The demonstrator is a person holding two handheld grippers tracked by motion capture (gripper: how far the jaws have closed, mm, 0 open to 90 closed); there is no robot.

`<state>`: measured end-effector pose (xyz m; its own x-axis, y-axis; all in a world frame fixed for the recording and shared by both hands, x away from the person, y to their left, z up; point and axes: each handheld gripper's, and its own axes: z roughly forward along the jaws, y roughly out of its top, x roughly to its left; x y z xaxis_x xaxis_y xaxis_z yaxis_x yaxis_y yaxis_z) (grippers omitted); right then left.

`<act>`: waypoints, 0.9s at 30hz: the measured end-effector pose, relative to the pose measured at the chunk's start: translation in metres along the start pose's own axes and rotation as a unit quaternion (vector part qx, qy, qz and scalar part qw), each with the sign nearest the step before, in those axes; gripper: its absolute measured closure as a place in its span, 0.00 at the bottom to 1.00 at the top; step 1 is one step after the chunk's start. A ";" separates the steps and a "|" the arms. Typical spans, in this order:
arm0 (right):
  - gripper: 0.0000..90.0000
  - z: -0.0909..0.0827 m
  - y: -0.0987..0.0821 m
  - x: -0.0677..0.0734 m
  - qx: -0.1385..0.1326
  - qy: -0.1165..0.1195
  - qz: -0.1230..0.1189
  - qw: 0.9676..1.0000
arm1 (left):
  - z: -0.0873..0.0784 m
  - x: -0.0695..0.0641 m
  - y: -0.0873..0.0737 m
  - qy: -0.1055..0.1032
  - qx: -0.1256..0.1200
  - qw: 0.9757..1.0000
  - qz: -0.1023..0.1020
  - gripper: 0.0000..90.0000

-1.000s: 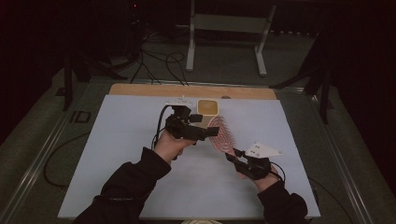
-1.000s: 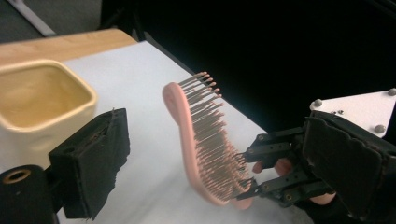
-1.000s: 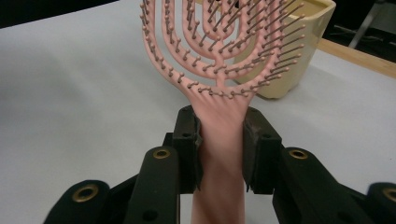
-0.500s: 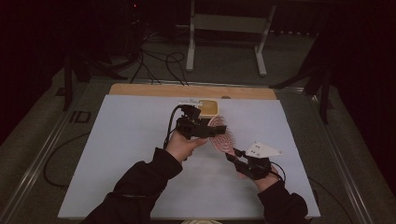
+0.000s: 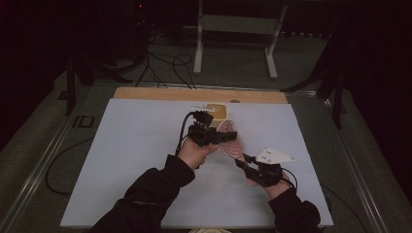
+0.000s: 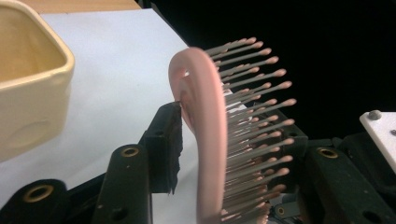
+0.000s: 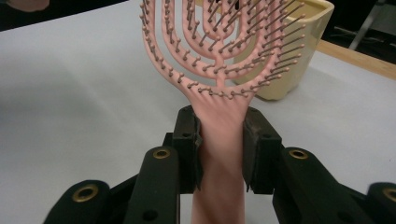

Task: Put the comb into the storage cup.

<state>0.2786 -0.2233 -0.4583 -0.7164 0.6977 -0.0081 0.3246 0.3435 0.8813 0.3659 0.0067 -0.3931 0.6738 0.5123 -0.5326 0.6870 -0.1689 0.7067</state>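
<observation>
Hairbrush (image 5: 232,142), pink, open-framed with knobbed bristles: held above the pale worktop (image 5: 121,160), just in front of a cream pot (image 5: 217,111) that stands at the far edge.

Right claw (image 7: 219,144): pinching the brush by the neck of its handle, a pad pressed on each side, bristles turned toward the camera that rides on it.

Left claw (image 6: 224,135): jaws have just been closing, with the brush head between them. One pad sits against the rim of the pink frame; the other is hidden behind the bristles, so whether it presses I cannot tell (the grip looks about to land rather than settled).

Risks, as judged from here:
- Second pad would meet bristle tips, not frame; they could bend or splay, and the head could twist or slide out.
- Two claws on one thin brush: any pull in differing directions would flex the slotted frame or drag the handle through the right pads.
- Pot stands close behind; a swing of the head could knock it.
</observation>
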 end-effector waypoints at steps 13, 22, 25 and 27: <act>0.78 -0.001 0.000 -0.001 -0.001 -0.006 0.003 1.000 | 0.002 -0.002 0.001 -0.018 -0.006 1.000 -0.001 0.71; 0.78 -0.002 0.000 -0.001 -0.006 -0.002 0.005 1.000 | 0.001 -0.008 0.002 -0.013 -0.009 1.000 0.010 0.72; 0.78 -0.002 0.000 -0.001 -0.008 -0.001 0.004 1.000 | 0.000 -0.011 0.002 -0.009 -0.012 1.000 0.018 0.72; 0.78 -0.002 0.000 -0.001 -0.010 0.002 0.005 1.000 | -0.001 -0.013 0.003 -0.008 -0.015 1.000 0.020 0.72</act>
<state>0.2782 -0.2254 -0.4574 -0.7149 0.6992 0.0028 0.3195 0.3231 0.8908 0.3590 0.0002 -0.3842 0.7058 0.4911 -0.5105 0.6506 -0.1644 0.7414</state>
